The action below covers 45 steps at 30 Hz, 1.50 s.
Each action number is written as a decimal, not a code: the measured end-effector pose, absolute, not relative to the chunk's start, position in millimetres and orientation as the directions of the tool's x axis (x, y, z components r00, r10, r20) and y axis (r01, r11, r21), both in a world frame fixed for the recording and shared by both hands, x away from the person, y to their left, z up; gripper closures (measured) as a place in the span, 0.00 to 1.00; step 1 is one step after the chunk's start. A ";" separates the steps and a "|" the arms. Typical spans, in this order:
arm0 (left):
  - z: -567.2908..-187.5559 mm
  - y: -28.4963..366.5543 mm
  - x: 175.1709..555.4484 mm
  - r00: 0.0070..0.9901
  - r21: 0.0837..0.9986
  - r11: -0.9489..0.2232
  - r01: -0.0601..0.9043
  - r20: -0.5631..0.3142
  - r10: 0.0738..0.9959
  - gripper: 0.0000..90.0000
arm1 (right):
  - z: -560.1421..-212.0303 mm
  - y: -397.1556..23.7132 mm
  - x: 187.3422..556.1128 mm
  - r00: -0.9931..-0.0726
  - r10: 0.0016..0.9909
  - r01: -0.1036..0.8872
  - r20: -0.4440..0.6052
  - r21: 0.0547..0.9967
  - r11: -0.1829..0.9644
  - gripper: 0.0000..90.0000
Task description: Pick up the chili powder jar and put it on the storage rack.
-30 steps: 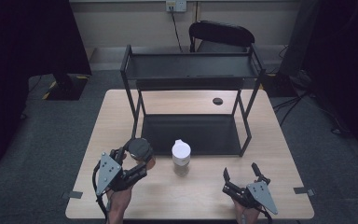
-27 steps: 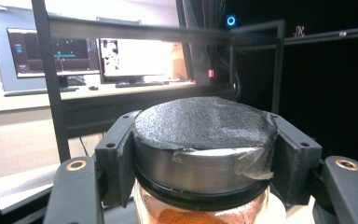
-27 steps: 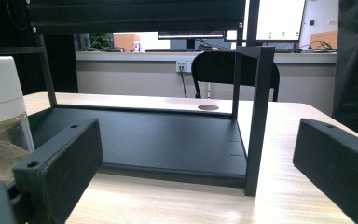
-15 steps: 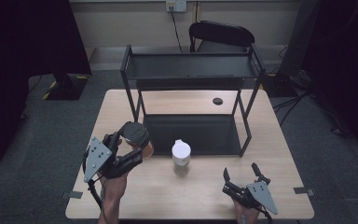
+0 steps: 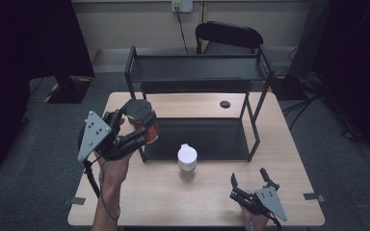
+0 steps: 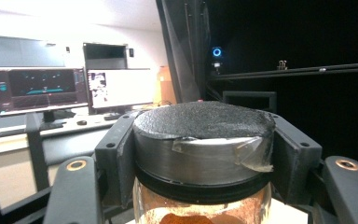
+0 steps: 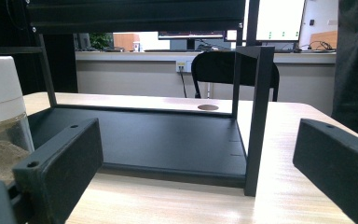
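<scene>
in the high view, the left hand-held gripper (image 5: 137, 126) is clamping the dark-lidded jar (image 5: 141, 119) and has been lifting it off the worktop (image 5: 197, 202) toward the shelf rack (image 5: 197, 72) at twelve o'clock, likely for placing. in the left gripper view, the jar (image 6: 204, 144) is sitting between pressing jaws. in the right gripper view, the right hand-held gripper (image 7: 200, 172) is resting with jaws apart, the white-capped jar (image 7: 0, 107) at nine o'clock.

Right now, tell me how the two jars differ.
The dark-lidded jar is lifted off the table in the left gripper; the white-lidded jar stands on the table, untouched. The first holds orange-red powder, the second sandy beige. Both are clear jars of powder.
</scene>
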<state>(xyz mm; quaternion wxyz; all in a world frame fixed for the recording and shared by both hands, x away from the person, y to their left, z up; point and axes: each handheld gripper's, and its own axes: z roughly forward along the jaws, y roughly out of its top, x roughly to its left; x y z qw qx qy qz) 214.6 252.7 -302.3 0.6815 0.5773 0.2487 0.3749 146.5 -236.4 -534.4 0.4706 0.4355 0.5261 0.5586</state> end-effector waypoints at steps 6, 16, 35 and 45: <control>-285.7 247.6 222.4 0.579 0.973 0.022 -0.229 0.118 0.807 0.39 | -534.4 -236.4 146.5 -0.178 0.984 -0.068 -0.009 0.998 -0.003 0.00; -262.5 236.4 239.2 0.587 0.978 0.038 -0.205 0.092 0.804 0.39 | -534.4 -236.4 146.5 -0.178 0.984 -0.068 -0.009 0.998 -0.003 0.00; -212.6 200.1 291.6 0.542 0.982 0.018 -0.186 0.088 0.836 0.39 | -534.4 -236.4 146.5 -0.178 0.984 -0.067 -0.009 0.998 -0.003 0.00; -208.9 177.3 323.0 0.501 0.984 -0.010 -0.180 0.100 0.860 0.39 | -534.4 -236.5 146.5 -0.179 0.984 -0.068 -0.009 0.998 -0.003 0.00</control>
